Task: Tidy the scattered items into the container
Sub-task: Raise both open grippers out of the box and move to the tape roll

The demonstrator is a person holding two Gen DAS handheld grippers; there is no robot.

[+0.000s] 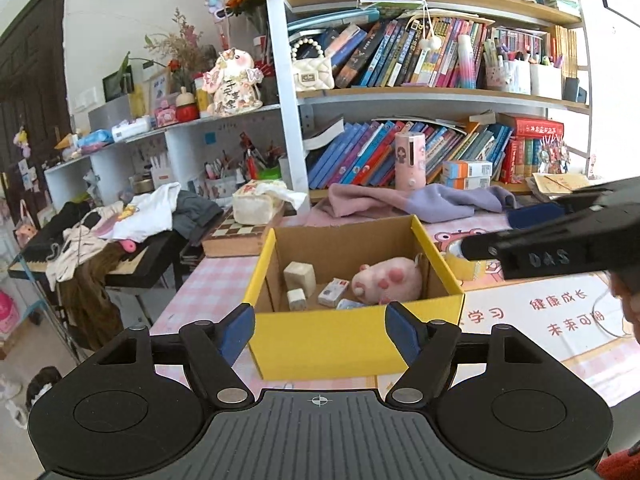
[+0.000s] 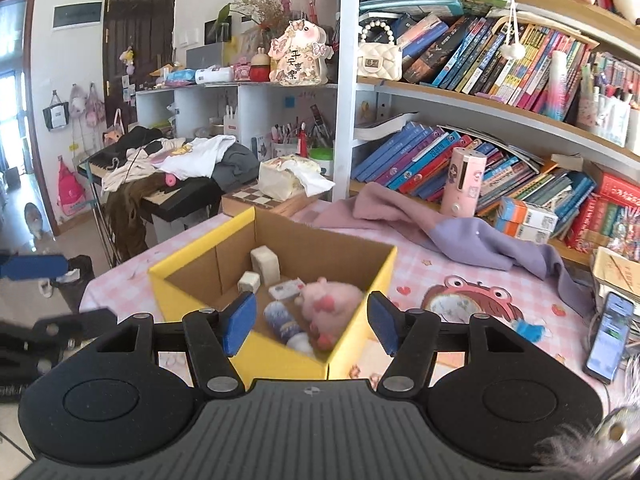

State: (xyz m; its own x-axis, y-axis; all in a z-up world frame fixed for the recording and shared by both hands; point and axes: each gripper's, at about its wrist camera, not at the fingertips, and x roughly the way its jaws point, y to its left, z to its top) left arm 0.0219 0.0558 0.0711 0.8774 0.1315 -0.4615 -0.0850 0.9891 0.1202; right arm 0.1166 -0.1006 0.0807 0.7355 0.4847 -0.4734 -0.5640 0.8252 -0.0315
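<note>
Now both tongs, left gripper (image 1: pixel 320 330) and right gripper (image 2: pixel 311 324), stand apart, empty; your pink plush (image 1: pixel 387 279) in the box (image 1: pixel 332 340) is soft (pinch mid-body).

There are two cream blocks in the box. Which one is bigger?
The bigger cream block stands nearer the back wall of the yellow box. The little one sits just in front of it.
</note>
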